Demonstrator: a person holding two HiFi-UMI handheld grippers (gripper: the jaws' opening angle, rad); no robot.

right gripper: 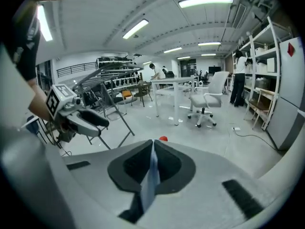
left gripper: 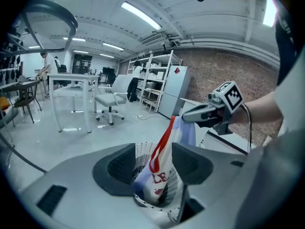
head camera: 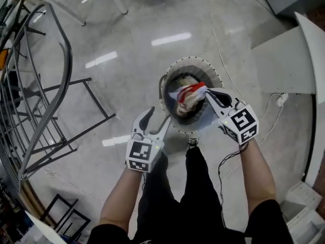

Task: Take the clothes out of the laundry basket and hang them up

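A round wire laundry basket [head camera: 175,70] stands on the floor ahead of me, with more cloth lying in it. My right gripper [head camera: 207,94] is shut on a white garment with red and pale blue parts [head camera: 189,93], holding it up over the basket. In the right gripper view, pale blue cloth [right gripper: 151,178] is pinched between the shut pads. In the left gripper view the garment [left gripper: 159,168] hangs from the right gripper [left gripper: 183,118] down into the basket [left gripper: 143,151]. My left gripper [head camera: 155,120] stands open and empty, to the left of the basket.
A metal drying rack [head camera: 35,90] with several rails stands at the left; it also shows in the right gripper view as the rack [right gripper: 112,75]. White panels [head camera: 287,60] lie at the right. Cables [head camera: 223,55] run across the glossy floor. Tables, an office chair [left gripper: 112,99] and shelves stand further off.
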